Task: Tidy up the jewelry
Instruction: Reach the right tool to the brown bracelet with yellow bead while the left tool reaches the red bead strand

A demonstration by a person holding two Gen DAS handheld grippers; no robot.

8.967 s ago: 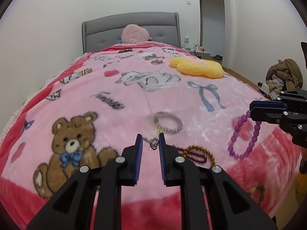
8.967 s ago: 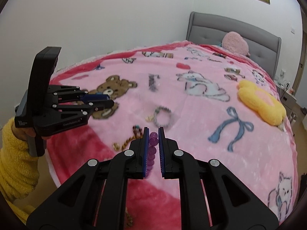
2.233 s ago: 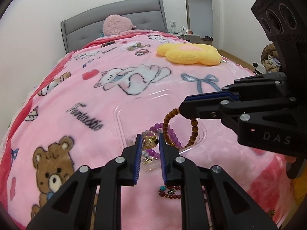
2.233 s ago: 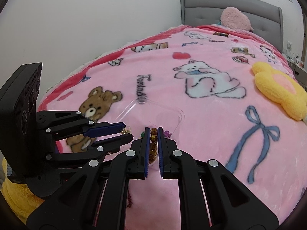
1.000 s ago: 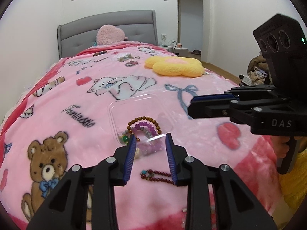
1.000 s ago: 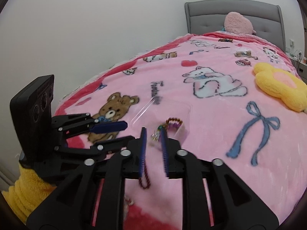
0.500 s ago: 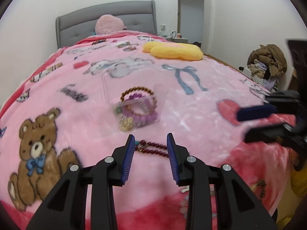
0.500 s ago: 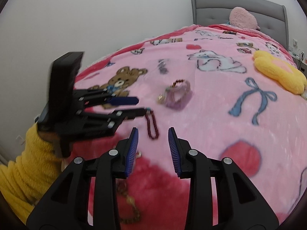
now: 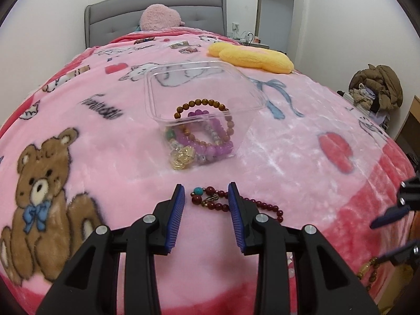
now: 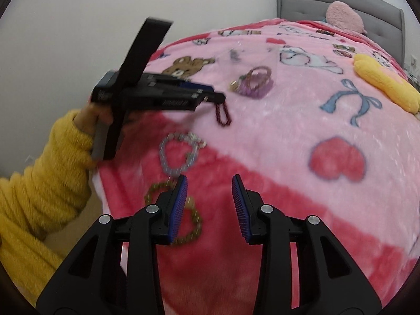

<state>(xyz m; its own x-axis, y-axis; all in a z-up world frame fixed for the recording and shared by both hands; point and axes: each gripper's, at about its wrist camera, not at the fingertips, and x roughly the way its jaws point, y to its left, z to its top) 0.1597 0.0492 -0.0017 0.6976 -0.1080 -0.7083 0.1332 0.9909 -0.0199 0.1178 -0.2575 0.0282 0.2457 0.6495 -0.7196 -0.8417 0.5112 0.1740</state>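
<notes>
While both tools hang above the pink blanket (image 9: 78, 136) on the bed, the left hand-held gripper (image 9: 206, 199) is spread wide with nothing between its blue pads, its fingers set either side of the near end of a dark red bead bracelet (image 9: 236, 203) that lies flat on the blanket; whether the pads touch the beads cannot be told. Just beyond it sits a clear plastic container (image 9: 202, 92), tipped so its open side faces away, holding a brown bead bracelet (image 9: 204, 105), a purple bead bracelet (image 9: 210, 144) and a gold charm (image 9: 182, 157) piled together. The right hand-held gripper (image 10: 208, 204) is likewise released and empty, lower down over the red border of the blanket. Near its left finger lies a yellowish bead bracelet (image 10: 194, 225), partly hidden by that finger, and a little farther up rests a silver-grey bracelet (image 10: 178, 155), both blurred. A yellow flower cushion (image 9: 252, 55) lies well apart toward the grey headboard (image 9: 157, 8)
</notes>
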